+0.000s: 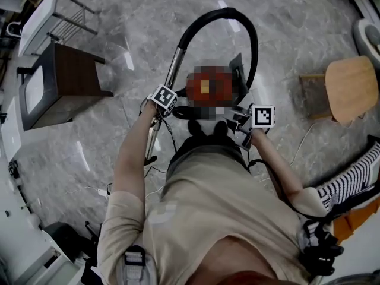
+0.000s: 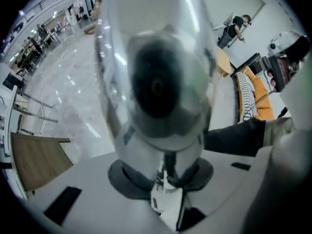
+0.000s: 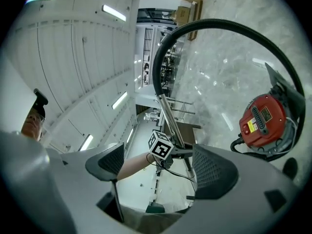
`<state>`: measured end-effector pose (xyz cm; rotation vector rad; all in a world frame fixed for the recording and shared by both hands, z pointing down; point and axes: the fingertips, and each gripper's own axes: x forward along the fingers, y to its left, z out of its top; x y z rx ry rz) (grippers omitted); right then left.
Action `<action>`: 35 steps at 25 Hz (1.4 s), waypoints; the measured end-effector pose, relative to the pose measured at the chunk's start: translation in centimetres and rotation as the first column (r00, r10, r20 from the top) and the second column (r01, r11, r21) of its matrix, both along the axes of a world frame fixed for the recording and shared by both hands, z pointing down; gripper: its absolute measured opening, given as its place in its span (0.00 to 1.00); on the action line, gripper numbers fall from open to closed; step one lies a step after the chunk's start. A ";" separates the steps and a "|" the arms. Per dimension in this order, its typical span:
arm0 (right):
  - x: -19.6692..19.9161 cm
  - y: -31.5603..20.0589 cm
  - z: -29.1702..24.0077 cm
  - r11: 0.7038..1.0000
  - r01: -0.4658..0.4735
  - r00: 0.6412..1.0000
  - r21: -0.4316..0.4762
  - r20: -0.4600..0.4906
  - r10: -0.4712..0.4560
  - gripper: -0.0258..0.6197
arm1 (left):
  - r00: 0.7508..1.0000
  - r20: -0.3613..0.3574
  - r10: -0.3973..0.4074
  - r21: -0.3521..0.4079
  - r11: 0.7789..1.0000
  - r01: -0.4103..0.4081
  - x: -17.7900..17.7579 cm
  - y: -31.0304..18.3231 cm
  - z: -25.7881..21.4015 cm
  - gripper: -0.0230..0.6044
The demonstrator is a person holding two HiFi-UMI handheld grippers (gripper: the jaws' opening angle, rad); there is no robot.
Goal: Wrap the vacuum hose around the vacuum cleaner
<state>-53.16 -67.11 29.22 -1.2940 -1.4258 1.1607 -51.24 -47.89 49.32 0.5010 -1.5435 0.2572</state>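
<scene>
Red vacuum cleaner (image 3: pixel 263 126) sits on the floor just in front of the person; yellow label (image 3: pixel 252 126) on its top, print too small to read. Black hose (image 3: pixel 229 24) arcs over it. L tongs (image 2: pixel 163 173) clamped on metal wand (image 2: pixel 156 82); R tongs (image 3: pixel 161 167) apart, empty. Glossy grey marble floor (image 1: pixel 142 28), w/ dark wood table (image 1: pixel 71 79) and round wooden stool (image 1: pixel 351 88).

**Floor and what stands on it.** A glossy, grey, marble-patterned floor (image 1: pixel 119 46) carries the red vacuum cleaner (image 3: pixel 263 123) at centre, with the person's dark shoes (image 1: pixel 196 127) just beside it. At left, well apart from the vacuum cleaner, stands a dark wooden table (image 1: pixel 71 79), and a white rack (image 1: pixel 50 13) stands beyond that. At right stands a wooden stool (image 1: pixel 351 88) with a rounded top, and a thin white cable (image 1: pixel 304 140) trails over the floor near its base.
</scene>
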 end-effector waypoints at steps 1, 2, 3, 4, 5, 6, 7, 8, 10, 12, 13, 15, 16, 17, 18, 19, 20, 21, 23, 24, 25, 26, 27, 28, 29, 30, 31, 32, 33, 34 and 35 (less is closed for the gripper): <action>0.1 -0.2 0.2 1.000 -0.004 1.000 -0.003 -0.004 0.004 0.72 | 1.000 0.006 -0.014 0.001 1.000 0.014 0.1 0.3 0.1 0.22; 0.3 -0.3 0.2 1.000 -0.004 1.000 -0.006 0.000 0.004 0.72 | 1.000 0.014 -0.027 0.001 1.000 0.027 0.2 0.7 0.1 0.22; 0.5 -0.3 0.4 1.000 -0.003 1.000 -0.001 0.009 0.003 0.72 | 0.999 0.024 -0.040 -0.002 0.999 0.040 0.5 1.3 0.0 0.22; 0.7 -0.1 0.5 1.000 -0.003 1.000 0.009 0.018 0.002 0.72 | 0.998 0.037 -0.053 -0.009 0.999 0.053 0.6 2.3 0.0 0.22; 1.0 0.1 0.6 1.000 -0.003 1.000 0.017 0.025 0.003 0.72 | 0.997 0.051 -0.065 -0.021 0.998 0.066 0.8 3.4 0.1 0.22; 1.3 0.4 0.7 1.000 -0.004 1.000 0.022 0.027 0.003 0.72 | 0.995 0.063 -0.074 -0.035 0.996 0.076 1.0 4.6 0.2 0.22; 1.7 0.8 0.8 1.000 -0.005 1.000 0.031 0.023 0.004 0.72 | 0.994 0.071 -0.077 -0.048 0.996 0.081 1.1 5.7 0.3 0.22; 2.2 1.3 0.9 0.999 -0.008 1.000 0.044 0.016 0.007 0.72 | 0.995 0.073 -0.073 -0.053 0.996 0.077 1.2 6.7 0.4 0.22; 3.2 2.8 1.9 0.996 -0.014 1.000 0.090 0.004 0.014 0.72 | 0.998 0.057 -0.037 -0.023 0.999 0.038 1.6 7.7 0.7 0.22; 4.3 4.9 3.6 0.987 -0.020 1.000 0.157 -0.003 0.021 0.72 | 0.999 0.043 0.020 0.018 1.000 -0.021 1.4 8.0 1.2 0.22; 4.8 6.6 3.9 0.987 -0.020 1.000 0.157 -0.002 0.021 0.72 | 0.998 0.045 0.051 0.032 0.998 -0.052 1.0 8.2 1.3 0.22; 6.4 11.3 3.7 0.994 -0.016 1.000 0.104 0.003 0.016 0.72 | 0.990 0.071 0.120 0.047 0.991 -0.123 -0.5 8.4 1.3 0.22; 7.5 13.5 4.0 0.995 -0.012 1.000 0.099 -0.003 0.012 0.72 | 0.983 0.093 0.157 0.047 0.986 -0.162 -1.5 8.5 1.4 0.22; 8.7 15.3 4.6 0.992 -0.005 1.000 0.123 -0.014 0.006 0.72 | 0.975 0.115 0.191 0.043 0.979 -0.197 -2.6 8.7 1.5 0.22; 9.9 16.6 5.7 0.984 0.006 1.000 0.175 -0.021 -0.003 0.72 | 0.967 0.133 0.216 0.041 0.974 -0.223 -3.5 8.8 1.7 0.22; 11.0 17.6 6.8 0.971 0.020 1.000 0.240 -0.020 -0.016 0.72 | 0.962 0.145 0.231 0.041 0.970 -0.239 -4.4 9.0 2.1 0.22; 11.9 18.3 7.8 0.954 0.034 0.999 0.298 -0.016 -0.031 0.72 | 0.958 0.156 0.239 0.041 0.968 -0.248 -5.2 9.2 2.4 0.22; 12.7 18.8 8.6 0.940 0.046 0.999 0.339 -0.010 -0.046 0.72 | 0.955 0.166 0.245 0.041 0.966 -0.255 -6.0 9.3 2.7 0.22; 13.8 18.9 9.5 0.921 0.048 0.999 0.386 -0.007 -0.050 0.72 | 0.948 0.181 0.262 0.049 0.960 -0.274 -7.7 9.1 3.0 0.22; 14.1 18.7 9.8 0.918 0.033 0.999 0.396 -0.009 -0.032 0.72 | 0.944 0.185 0.273 0.055 0.956 -0.287 -8.5 8.9 3.1 0.22; 14.2 18.5 10.1 0.915 0.010 1.000 0.403 -0.015 -0.005 0.72 | 0.941 0.185 0.282 0.060 0.953 -0.298 -9.3 8.6 3.2 0.22; 14.3 18.2 10.5 0.913 -0.015 0.999 0.407 -0.023 0.026 0.72 | 0.940 0.183 0.287 0.061 0.951 -0.303 -10.0 8.5 3.3 0.22; 14.3 17.9 11.0 0.911 -0.038 0.998 0.410 -0.029 0.054 0.72 | 0.942 0.175 0.286 0.061 0.952 -0.301 -10.7 8.4 3.4 0.22; 14.2 17.8 11.5 0.910 -0.056 0.997 0.411 -0.030 0.075 0.72 | 0.948 0.162 0.275 0.062 0.956 -0.288 -11.1 8.4 3.7 0.22; 14.0 17.7 11.9 0.907 -0.068 0.996 0.415 -0.026 0.086 0.72 | 0.957 0.145 0.250 0.064 0.963 -0.261 -11.5 8.4 4.0 0.22; 13.8 17.5 12.6 0.903 -0.075 0.996 0.422 -0.018 0.091 0.72 | 0.969 0.129 0.210 0.069 0.973 -0.220 -11.8 8.4 4.3 0.22; 13.6 17.3 13.2 0.900 -0.078 0.996 0.428 -0.011 0.091 0.72 | 0.980 0.117 0.161 0.071 0.983 -0.169 -12.1 8.5 4.6 0.22; 13.2 17.2 13.9 0.900 -0.077 0.996 0.429 -0.005 0.088 0.72 | 0.988 0.109 0.111 0.071 0.990 -0.119 -12.5 8.5 4.7 0.22; 12.7 17.4 14.5 0.904 -0.074 0.997 0.421 0.000 0.081 0.72 | 0.992 0.102 0.069 0.071 0.995 -0.076 -12.8 8.6 4.6 0.23; 12.2 17.7 15.0 0.910 -0.068 0.997 0.409 0.003 0.073 0.72 | 0.995 0.094 0.039 0.076 0.996 -0.047 -13.1 8.7 4.5 0.23; 11.7 18.2 15.6 0.916 -0.058 0.998 0.396 0.003 0.062 0.72 | 0.996 0.086 0.020 0.088 0.996 -0.027 -13.3 8.7 4.7 0.23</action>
